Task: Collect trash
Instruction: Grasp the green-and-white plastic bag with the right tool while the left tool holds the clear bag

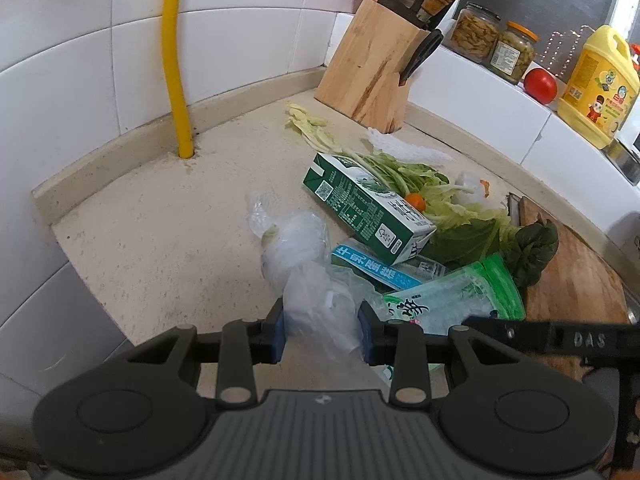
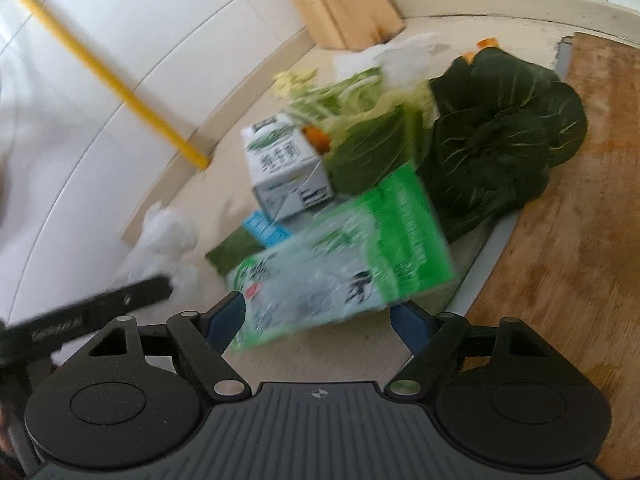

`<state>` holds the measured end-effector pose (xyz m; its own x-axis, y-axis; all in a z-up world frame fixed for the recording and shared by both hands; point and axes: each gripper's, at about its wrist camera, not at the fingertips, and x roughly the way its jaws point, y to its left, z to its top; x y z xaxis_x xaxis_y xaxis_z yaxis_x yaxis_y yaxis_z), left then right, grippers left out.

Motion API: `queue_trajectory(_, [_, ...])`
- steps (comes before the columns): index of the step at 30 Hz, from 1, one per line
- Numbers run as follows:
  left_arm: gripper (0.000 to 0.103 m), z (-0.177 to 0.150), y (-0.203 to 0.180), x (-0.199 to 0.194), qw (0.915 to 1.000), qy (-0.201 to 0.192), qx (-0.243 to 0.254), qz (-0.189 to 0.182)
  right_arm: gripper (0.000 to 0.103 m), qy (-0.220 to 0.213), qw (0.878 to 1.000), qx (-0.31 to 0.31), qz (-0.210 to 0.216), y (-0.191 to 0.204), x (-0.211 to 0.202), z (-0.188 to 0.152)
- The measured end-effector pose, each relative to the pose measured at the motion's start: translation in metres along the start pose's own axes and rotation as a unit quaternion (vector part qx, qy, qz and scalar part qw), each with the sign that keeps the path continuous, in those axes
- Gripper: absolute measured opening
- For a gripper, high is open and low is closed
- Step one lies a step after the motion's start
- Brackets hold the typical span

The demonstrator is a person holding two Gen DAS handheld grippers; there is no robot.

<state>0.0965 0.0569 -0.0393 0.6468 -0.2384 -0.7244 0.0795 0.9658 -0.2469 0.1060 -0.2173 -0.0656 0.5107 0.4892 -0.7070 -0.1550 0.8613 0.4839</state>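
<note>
On the beige counter (image 1: 160, 220) lies a heap of trash: a green milk carton (image 1: 368, 208) on its side, a blue packet (image 1: 372, 266) under it, a green plastic wrapper (image 1: 452, 296), vegetable leaves (image 1: 420, 176) and a carrot piece (image 1: 416, 200). My left gripper (image 1: 322, 328) is shut on a crumpled clear plastic bag (image 1: 296, 240), which trails forward onto the counter. My right gripper (image 2: 320, 318) stands wide open, and the near edge of the green wrapper (image 2: 348, 248) lies between its fingers. The right wrist view is blurred. It also shows the carton (image 2: 286, 164) and the bag (image 2: 168, 232).
A wooden knife block (image 1: 372, 68) stands in the far corner, and a yellow pipe (image 1: 174, 60) runs down the tiled wall. Jars (image 1: 476, 32), a tomato (image 1: 540, 86) and a yellow bottle (image 1: 596, 88) sit on the right ledge. A wooden cutting board (image 2: 580, 200) bears a dark leafy vegetable (image 2: 500, 136).
</note>
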Motion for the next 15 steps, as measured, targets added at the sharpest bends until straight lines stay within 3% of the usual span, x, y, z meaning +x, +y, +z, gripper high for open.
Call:
queue_trajectory(5, [0.031, -0.002, -0.004, 0.001, 1.0000, 0.002, 0.007, -0.004, 0.067, -0.025, 1.000, -0.001, -0.002, 0.000, -0.004, 0.004])
queue_trajectory(7, [0.031, -0.003, -0.006, 0.003, 0.9999, 0.004, 0.010, -0.007, 0.054, -0.034, 0.999, 0.002, 0.000, 0.000, -0.006, 0.005])
queue_trajectory(15, [0.031, -0.005, -0.017, 0.014, 0.9994, 0.018, 0.025, -0.017, 0.050, -0.056, 0.997, 0.038, 0.034, 0.000, 0.003, 0.019])
